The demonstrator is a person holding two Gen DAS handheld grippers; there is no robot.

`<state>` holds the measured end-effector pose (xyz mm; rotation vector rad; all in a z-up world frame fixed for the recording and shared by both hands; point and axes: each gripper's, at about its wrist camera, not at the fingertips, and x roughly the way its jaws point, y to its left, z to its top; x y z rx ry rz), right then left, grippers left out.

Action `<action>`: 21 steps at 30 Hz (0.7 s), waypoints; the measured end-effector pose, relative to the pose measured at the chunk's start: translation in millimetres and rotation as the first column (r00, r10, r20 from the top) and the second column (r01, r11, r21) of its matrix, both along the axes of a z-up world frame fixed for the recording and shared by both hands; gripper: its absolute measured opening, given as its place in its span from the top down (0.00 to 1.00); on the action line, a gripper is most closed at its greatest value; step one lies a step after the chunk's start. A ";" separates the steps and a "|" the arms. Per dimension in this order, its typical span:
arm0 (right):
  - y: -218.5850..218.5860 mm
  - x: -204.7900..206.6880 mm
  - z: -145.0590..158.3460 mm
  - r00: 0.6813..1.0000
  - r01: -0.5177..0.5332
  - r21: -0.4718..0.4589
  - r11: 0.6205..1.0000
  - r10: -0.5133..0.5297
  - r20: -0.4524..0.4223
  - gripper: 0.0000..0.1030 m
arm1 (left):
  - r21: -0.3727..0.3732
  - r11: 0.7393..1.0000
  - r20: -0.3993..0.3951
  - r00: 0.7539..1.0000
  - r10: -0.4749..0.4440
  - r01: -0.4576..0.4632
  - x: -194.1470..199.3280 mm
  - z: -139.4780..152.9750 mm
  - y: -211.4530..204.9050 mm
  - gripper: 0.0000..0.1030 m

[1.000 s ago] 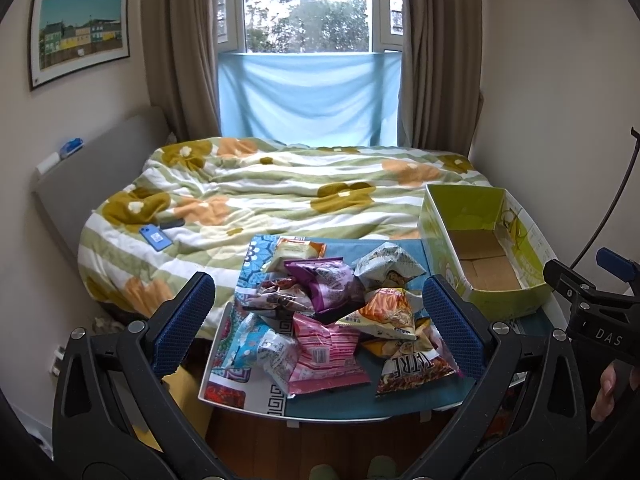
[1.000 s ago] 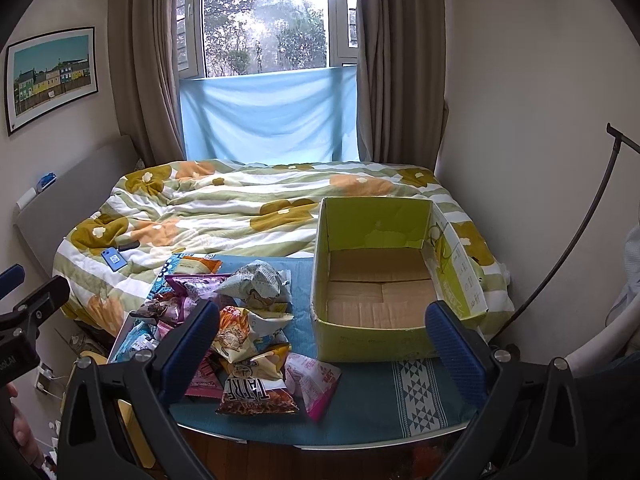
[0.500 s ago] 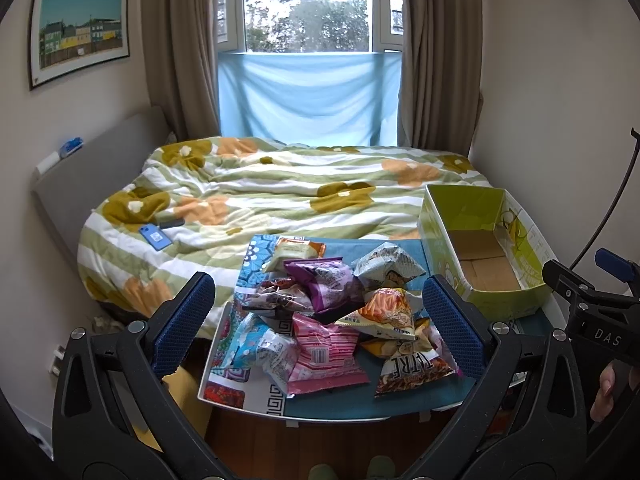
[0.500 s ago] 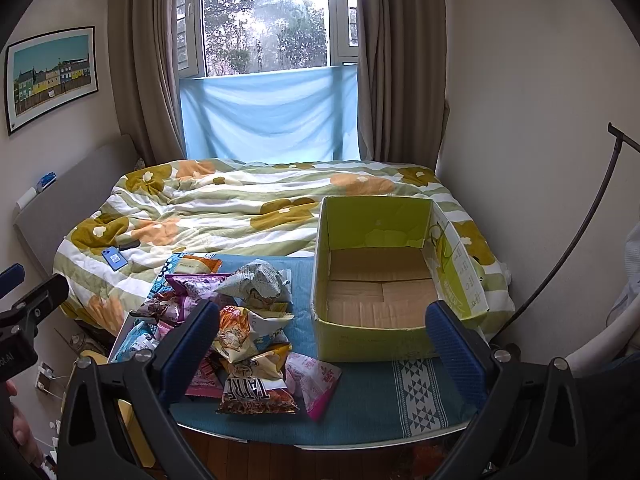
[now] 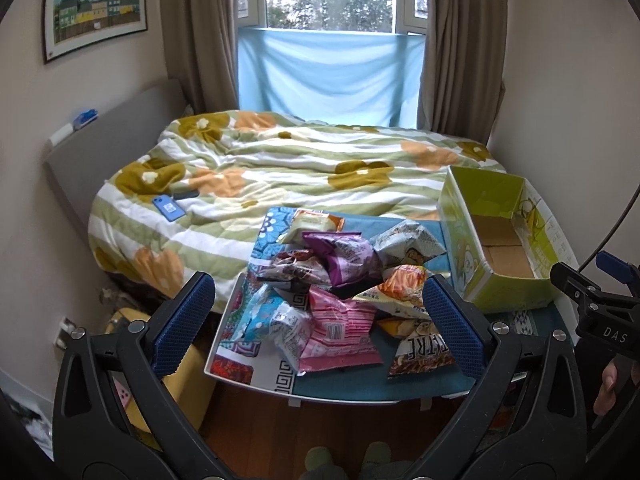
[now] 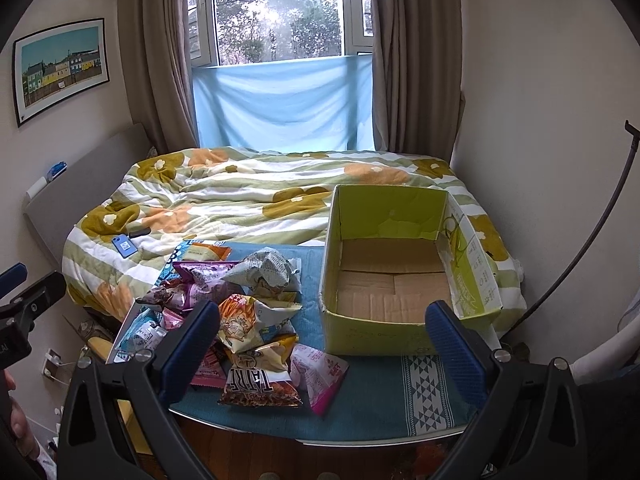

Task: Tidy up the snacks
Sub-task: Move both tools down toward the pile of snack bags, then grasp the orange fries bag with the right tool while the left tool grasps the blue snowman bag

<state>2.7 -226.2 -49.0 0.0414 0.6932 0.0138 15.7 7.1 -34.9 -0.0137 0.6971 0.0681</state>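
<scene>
I hold my left gripper (image 5: pixel 318 320) and right gripper (image 6: pixel 322 346) wide apart and empty above the counter (image 6: pixel 372 416). The snacks (image 5: pixel 340 292) lie heaped on its left; the box (image 6: pixel 392 276) sits empty beside them, ready for filling.

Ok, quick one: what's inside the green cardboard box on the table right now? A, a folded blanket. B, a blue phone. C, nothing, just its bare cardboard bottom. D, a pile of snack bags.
C: the green cardboard box shows only its bare brown bottom, while the snack bags all lie heaped on the table beside it.
</scene>
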 end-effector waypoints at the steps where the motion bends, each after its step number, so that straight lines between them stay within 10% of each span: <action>1: -0.3 3.8 -3.1 1.000 -0.016 0.003 1.000 0.016 -0.014 0.01 | -0.004 1.000 -0.010 1.000 0.008 -0.008 -0.1 -6.3 4.7 0.00; 12: 29.4 41.3 -58.7 0.988 -0.072 0.029 0.997 0.075 -0.135 0.01 | -0.066 0.998 -0.202 0.979 -0.022 0.008 48.3 -95.9 78.7 0.00; 21: 73.2 82.0 -93.5 0.974 0.006 0.065 0.998 0.009 -0.226 0.01 | -0.193 0.975 -0.360 0.917 -0.174 0.110 105.4 -167.9 111.0 0.00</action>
